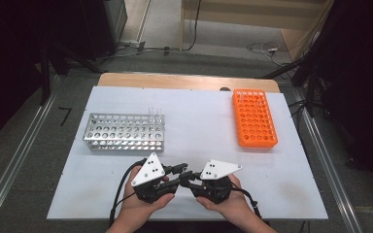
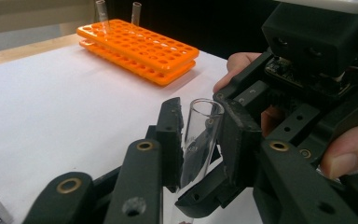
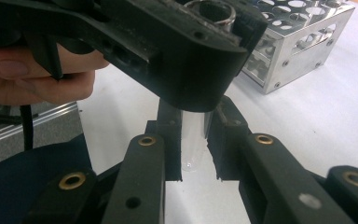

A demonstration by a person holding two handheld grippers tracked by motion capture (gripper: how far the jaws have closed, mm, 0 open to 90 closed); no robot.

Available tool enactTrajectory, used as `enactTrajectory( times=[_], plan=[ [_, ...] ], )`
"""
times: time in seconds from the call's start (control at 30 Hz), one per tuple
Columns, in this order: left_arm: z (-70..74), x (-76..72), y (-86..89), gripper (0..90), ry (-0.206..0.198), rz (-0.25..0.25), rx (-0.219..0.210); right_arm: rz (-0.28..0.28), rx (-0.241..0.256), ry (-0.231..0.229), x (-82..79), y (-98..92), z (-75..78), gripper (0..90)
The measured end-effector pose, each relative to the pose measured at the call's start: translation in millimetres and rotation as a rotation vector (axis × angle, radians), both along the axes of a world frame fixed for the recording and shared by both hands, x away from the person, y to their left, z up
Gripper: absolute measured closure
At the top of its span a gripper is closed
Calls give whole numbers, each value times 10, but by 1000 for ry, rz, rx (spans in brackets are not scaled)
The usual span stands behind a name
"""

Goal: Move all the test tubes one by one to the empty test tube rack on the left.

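A clear glass test tube (image 2: 200,135) stands upright between my two grippers at the front middle of the white table (image 1: 199,121). My left gripper (image 2: 200,116) is shut on its upper part, just under the open mouth. My right gripper (image 3: 193,135) holds the lower part, with both pads close against the tube (image 3: 193,144) near its rounded bottom. In the high view the left gripper (image 1: 178,174) and right gripper (image 1: 189,179) meet tip to tip, each in a hand. The left gripper's jaws (image 3: 168,46) hang over the right gripper's camera.
A metal tube rack (image 1: 124,131) stands at the left middle with two clear tubes (image 1: 154,114) at its far right end. An orange rack (image 1: 254,119) lies at the far right, with two tubes (image 2: 102,11) at its far end. The table's front edge is just behind the hands.
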State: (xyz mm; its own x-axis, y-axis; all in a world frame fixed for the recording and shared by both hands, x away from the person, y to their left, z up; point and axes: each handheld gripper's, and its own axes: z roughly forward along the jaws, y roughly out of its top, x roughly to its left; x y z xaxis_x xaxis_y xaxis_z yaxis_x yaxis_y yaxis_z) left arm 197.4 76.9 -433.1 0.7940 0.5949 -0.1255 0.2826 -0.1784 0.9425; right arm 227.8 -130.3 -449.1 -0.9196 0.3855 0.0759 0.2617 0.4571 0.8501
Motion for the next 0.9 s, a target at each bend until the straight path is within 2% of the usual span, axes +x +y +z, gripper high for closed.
enactTrajectory(
  times=[0.27, 0.4, 0.5, 0.57, 0.77, 0.9],
  plan=[
    [2, -4, 7, 750, -23, 12, 11, -1, 2, 3, 4, -4, 6, 737],
    [-2, 14, 27, 754, -14, 18, 7, -1, -4, -5, 10, -4, -6, 722],
    [4, 28, 59, 754, -6, 27, -5, 0, -4, -17, 14, -17, -7, 626],
    [10, 37, 85, 755, -5, 34, -14, -23, -10, -33, 22, -38, -4, 514],
    [41, 81, 171, 755, -3, 61, -28, 3, 25, -11, 81, -168, 19, 254],
    [77, 125, 226, 755, -9, 83, -28, 5, 39, 1, 147, -298, 25, 124]
  ],
)
